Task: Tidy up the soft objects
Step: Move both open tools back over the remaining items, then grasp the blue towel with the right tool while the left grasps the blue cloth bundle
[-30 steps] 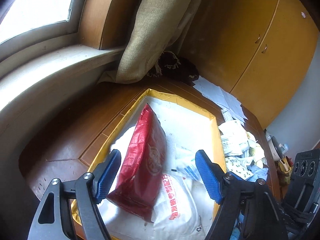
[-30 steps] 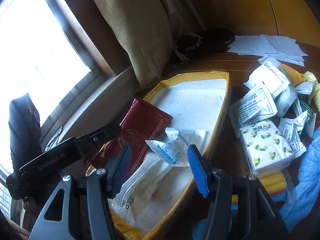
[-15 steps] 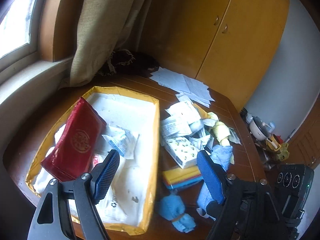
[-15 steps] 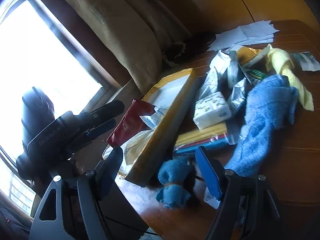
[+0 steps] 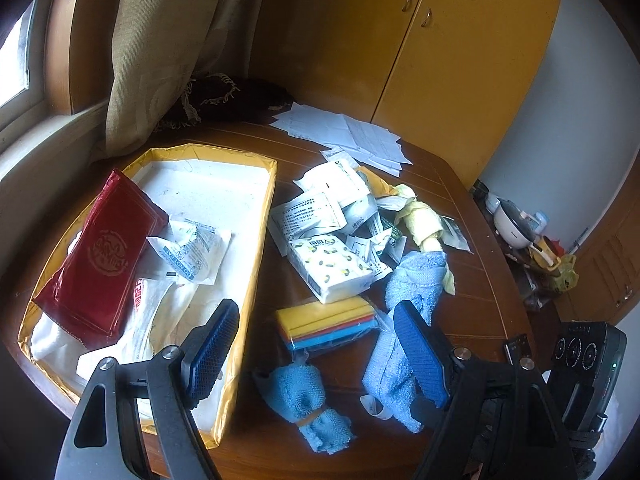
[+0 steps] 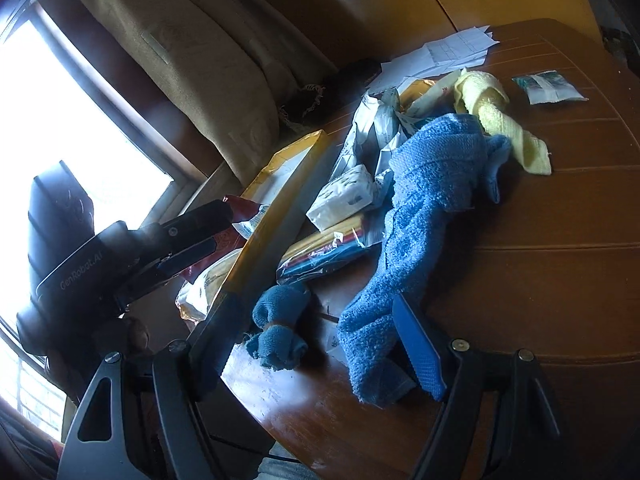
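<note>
Covering most of both views, the wooden table (image 5: 472, 280) bears a yellow-rimmed tray (image 5: 262, 216) at left with a red packet (image 5: 100, 256) inside. Right of the tray lies a long blue towel (image 6: 428, 200), and nearer, a small rolled blue cloth (image 5: 308, 404). The left gripper (image 5: 316, 356) gapes wide and empty above that roll. The right gripper (image 6: 320, 344), its jaws just opened further, grips nothing.
</note>
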A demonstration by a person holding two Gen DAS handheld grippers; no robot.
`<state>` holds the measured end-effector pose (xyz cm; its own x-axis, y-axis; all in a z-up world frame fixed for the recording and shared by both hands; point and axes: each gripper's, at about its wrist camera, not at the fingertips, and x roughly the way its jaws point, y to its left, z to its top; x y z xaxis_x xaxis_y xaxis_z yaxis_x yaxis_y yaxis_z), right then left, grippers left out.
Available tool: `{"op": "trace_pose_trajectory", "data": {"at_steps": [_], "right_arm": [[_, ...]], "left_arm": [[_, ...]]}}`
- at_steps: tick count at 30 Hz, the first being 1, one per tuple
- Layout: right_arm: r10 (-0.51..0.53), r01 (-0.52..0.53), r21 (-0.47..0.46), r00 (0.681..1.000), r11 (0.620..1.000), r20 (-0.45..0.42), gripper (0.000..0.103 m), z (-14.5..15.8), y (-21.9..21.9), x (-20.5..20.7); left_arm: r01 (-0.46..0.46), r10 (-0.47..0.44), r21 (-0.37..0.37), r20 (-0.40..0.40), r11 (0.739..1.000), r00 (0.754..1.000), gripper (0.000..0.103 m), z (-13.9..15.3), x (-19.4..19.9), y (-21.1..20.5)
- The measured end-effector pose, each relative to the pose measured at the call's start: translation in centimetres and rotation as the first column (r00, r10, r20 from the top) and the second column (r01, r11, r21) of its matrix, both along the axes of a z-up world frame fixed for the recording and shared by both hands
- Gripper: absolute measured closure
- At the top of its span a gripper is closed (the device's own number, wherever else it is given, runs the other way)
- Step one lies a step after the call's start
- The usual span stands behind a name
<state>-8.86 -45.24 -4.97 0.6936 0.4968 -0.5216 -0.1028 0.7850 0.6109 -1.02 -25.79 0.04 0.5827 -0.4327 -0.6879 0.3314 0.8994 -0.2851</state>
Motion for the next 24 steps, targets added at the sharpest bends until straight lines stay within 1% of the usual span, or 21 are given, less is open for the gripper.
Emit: {"op": "trace_pose_trajectory", "data": {"at_steps": [3,11,14,19,24], "right_arm": [[-0.019,0.019,0.008,1.000,1.000,-0.011,0.027,-0.2,-0.4,-0.3],[-0.095,0.095,0.024,0.995,0.995,-0.012,0.027,0.0,-2.3,-0.5],[-0.119,0.120,0.032,0.992,0.992,-0.042,0.027,-0.4,-2.9,0.4],[-0.159,0.162,0.047,0.985,0.986,-0.063,0.027,-0.1,-3.8,1.8],[-0.200,0.204,0.041,0.976,0.978,-0.085,0.027,0.3,-4.5,3.6]], "left_arm": [[0.007,-0.007,-0.001,-0.018,1.000,1.000,0.020,-0.3,0.1,-0.1],[0.022,-0.022,-0.008,-0.020,1.000,1.000,0.020,-0.6,0.1,-0.1],[0.036,-0.036,-0.015,-0.027,0.999,0.999,0.020,-0.7,0.0,-0.2],[0.075,-0.075,0.009,-0.016,0.997,0.997,0.020,-0.7,-0.3,-0.7],[0.103,-0.103,0.055,0.001,0.993,0.995,0.020,-0.9,-0.9,-1.4]]}}
